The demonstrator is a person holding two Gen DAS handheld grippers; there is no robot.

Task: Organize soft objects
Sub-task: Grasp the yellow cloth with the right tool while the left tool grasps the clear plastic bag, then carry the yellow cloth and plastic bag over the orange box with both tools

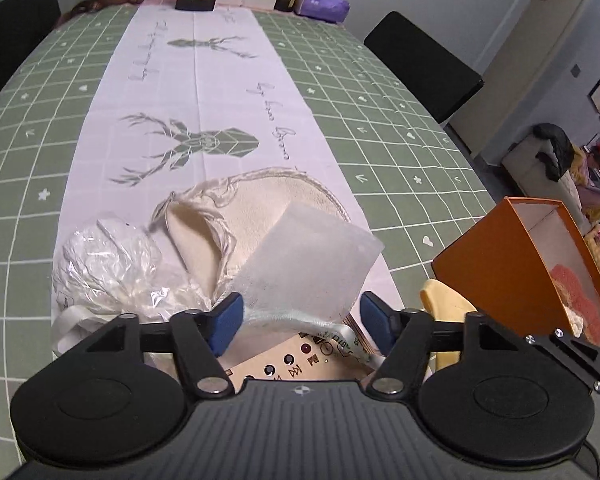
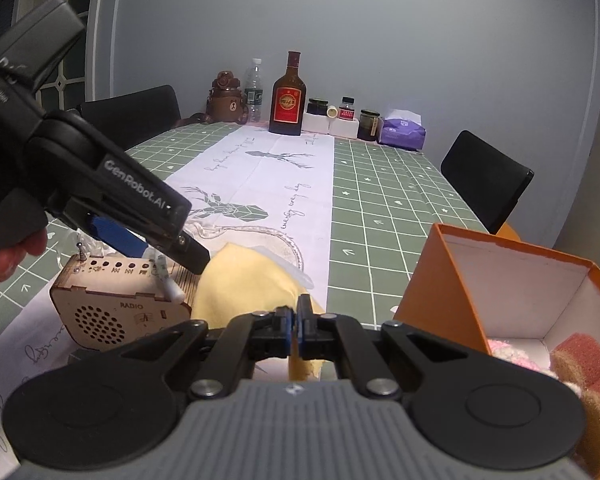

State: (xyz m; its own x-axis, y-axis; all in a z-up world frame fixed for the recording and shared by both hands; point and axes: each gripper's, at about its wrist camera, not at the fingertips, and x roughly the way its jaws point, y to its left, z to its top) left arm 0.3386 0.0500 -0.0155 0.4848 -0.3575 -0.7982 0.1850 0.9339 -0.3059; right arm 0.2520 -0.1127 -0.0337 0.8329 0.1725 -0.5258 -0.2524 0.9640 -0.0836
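Note:
My left gripper (image 1: 302, 316) is open, its blue pads either side of a white gauzy pouch (image 1: 308, 264) that lies over a cream slipper (image 1: 256, 216). A crumpled clear plastic bag (image 1: 108, 268) lies to the left. My right gripper (image 2: 296, 330) is shut on a yellow cloth (image 2: 252, 280) beside the wooden radio (image 2: 120, 308). The left gripper (image 2: 112, 200) shows above the radio in the right wrist view. The orange box (image 2: 440, 288) stands at the right with pink and tan sponges (image 2: 580, 360) inside; it also shows in the left wrist view (image 1: 496, 264).
A green checked tablecloth with a white deer runner (image 1: 204, 92) covers the table. Bottles, jars and a purple tissue pack (image 2: 402, 132) line the far end. Black chairs (image 2: 488, 180) stand at both sides.

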